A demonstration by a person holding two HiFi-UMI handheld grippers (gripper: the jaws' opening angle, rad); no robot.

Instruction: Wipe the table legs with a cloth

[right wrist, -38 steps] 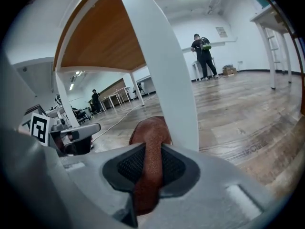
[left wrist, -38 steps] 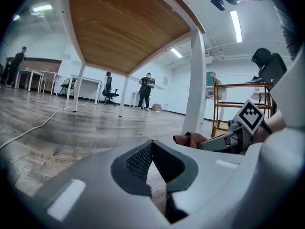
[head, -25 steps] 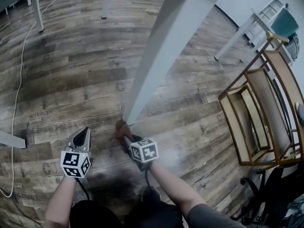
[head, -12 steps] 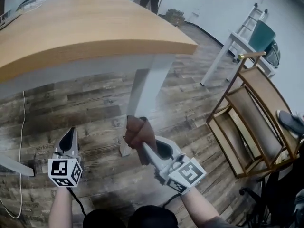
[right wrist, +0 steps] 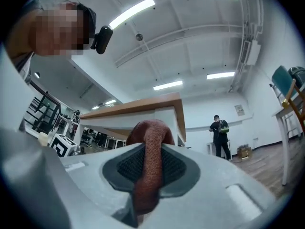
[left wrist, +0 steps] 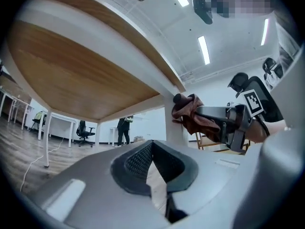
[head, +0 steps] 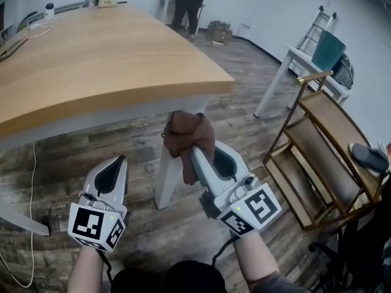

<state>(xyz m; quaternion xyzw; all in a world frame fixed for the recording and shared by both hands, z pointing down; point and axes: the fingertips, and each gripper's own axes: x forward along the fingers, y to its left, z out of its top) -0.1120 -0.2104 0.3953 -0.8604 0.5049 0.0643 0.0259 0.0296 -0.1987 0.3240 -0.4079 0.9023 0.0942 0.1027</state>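
Cloth first: the bunched brown cloth [head: 186,133] sits at the very top of the white square table leg [head: 166,182], right under the light wooden tabletop [head: 91,60]. The left gripper view suggests it touches the leg's face there. The right gripper [head: 197,157] has its jaws clamped on the cloth's tail, and most of the fabric bulges out beyond the tips. That loose wad is what should meet the leg, so the sensible stroke is to press it flat against one face and draw it straight down the full length to the wood-plank floor [head: 122,145]. The squeeze must be firm enough that friction does not pull the cloth free. Each further face of the leg probably needs its own pass, with the wrist turned so fabric, not jaw, rubs the paint. Left of the leg and apart from it, the left gripper [head: 116,166] holds nothing, its tips drawn together; it is best held clear. Well to the right of the leg stands a wooden-framed shelf rack [head: 317,157], which limits elbow room on that side.
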